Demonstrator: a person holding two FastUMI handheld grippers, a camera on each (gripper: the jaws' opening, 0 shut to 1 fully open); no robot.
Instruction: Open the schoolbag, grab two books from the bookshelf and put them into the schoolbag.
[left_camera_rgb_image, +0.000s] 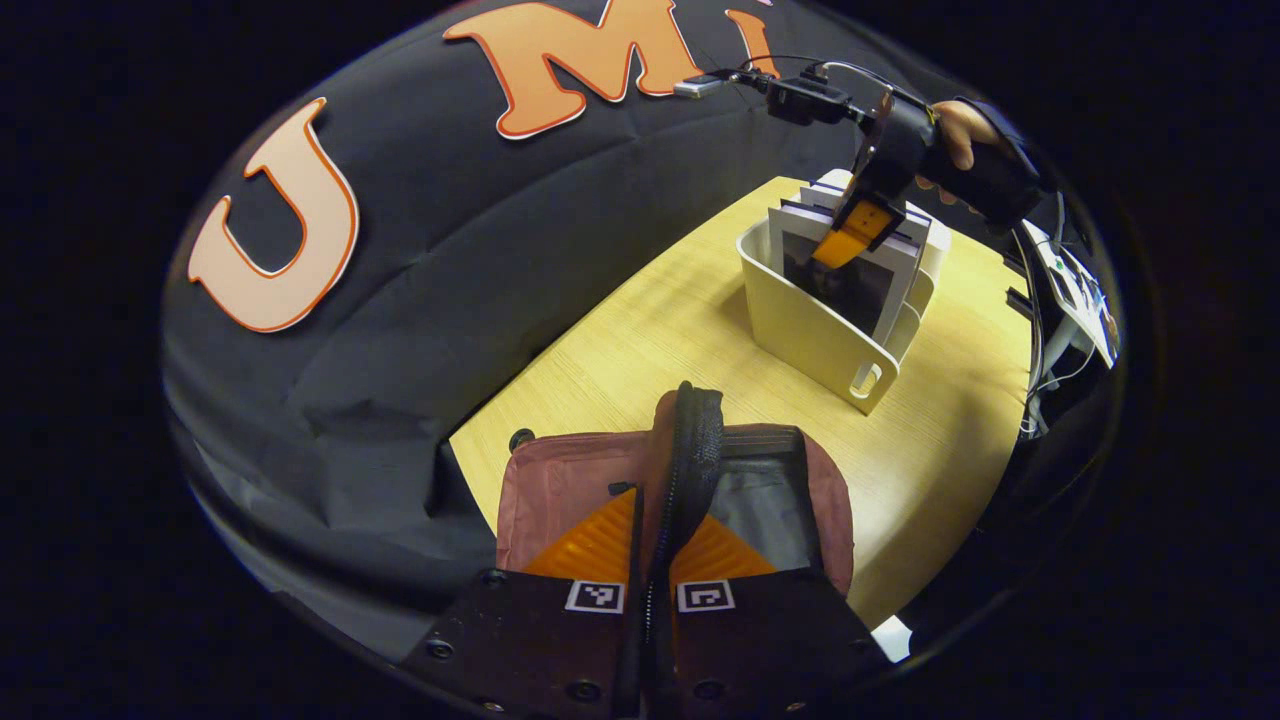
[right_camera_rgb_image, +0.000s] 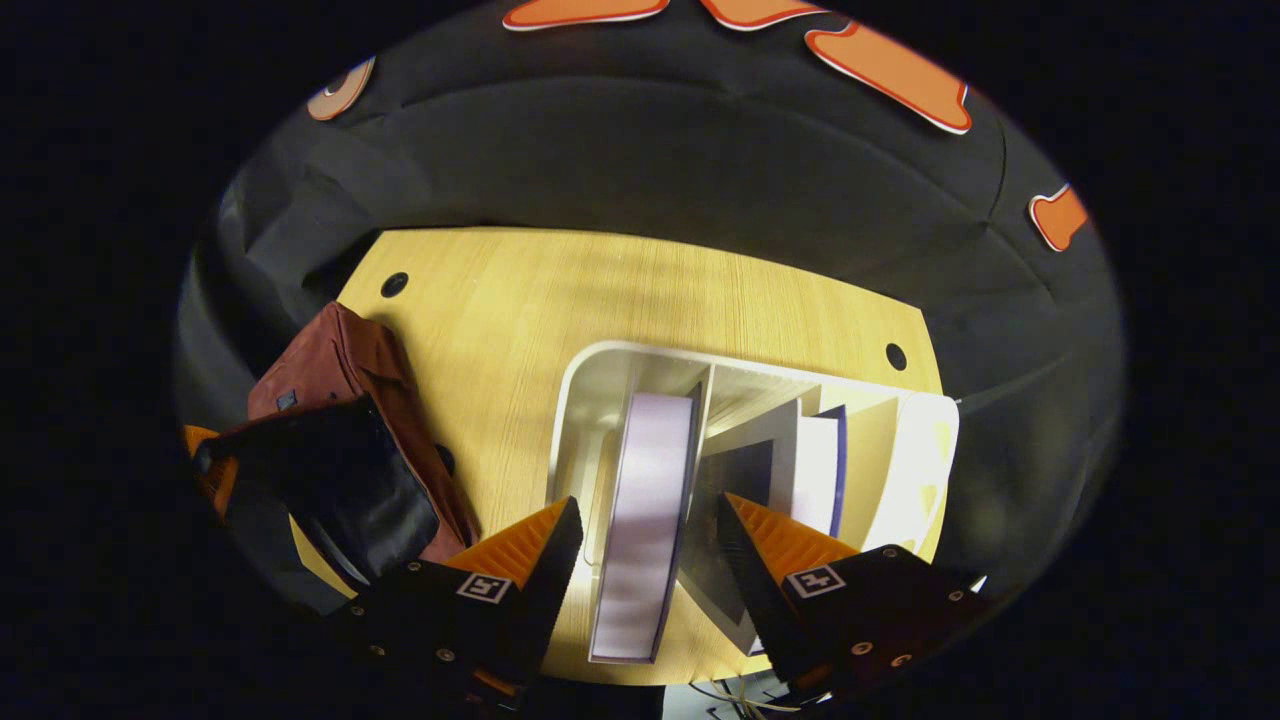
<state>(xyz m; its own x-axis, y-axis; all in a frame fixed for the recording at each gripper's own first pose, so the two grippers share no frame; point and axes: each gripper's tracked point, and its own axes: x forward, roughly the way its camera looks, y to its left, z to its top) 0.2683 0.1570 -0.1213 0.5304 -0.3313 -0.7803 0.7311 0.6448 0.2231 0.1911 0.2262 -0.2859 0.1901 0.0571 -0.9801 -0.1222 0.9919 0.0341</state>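
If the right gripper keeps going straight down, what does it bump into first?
Probably the upright pale lilac book in the white plastic bookshelf; the open right gripper straddles its top edge, though depth is unclear.

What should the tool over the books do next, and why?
Probably close on the book. The right tool is open above the rack, one finger on each side of that upright book, not pressing it yet. The left tool is shut on the bag's flap, holding it open, so the bag looks ready.
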